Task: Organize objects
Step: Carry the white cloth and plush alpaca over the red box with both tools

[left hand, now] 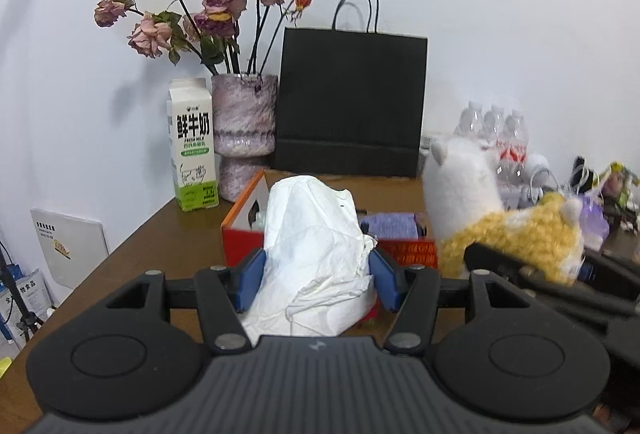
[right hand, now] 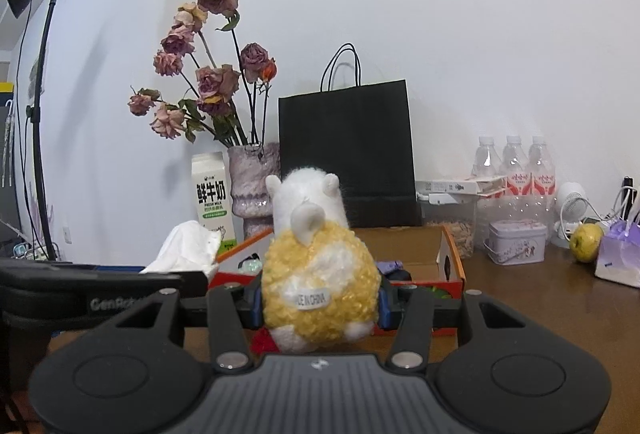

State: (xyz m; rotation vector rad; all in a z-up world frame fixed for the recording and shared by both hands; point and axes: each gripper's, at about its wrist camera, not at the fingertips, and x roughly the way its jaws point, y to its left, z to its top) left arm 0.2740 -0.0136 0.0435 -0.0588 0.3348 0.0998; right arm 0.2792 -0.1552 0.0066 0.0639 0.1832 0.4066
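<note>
- The left tool (left hand: 316,280) was clenched on a crumpled white cloth (left hand: 316,250), which sat at centre frame between the two blue pads (left hand: 252,280) and bulged upward above them.
- The right tool (right hand: 320,308) gripped a yellow and white plush toy (right hand: 320,286) by its lower body; the toy stood upright at centre frame, its back and a "MADE IN CHINA" tag facing the camera.
- Both held things hung in front of an open orange box (left hand: 244,230) on the brown surface (left hand: 168,238).
- Both tools pointed level toward the back wall, side by side; the right one showed at the right edge of the left view.
- Behind the box stood a milk carton (left hand: 194,146), a vase of dried roses (left hand: 244,130) and a black paper bag (left hand: 352,98).
</note>
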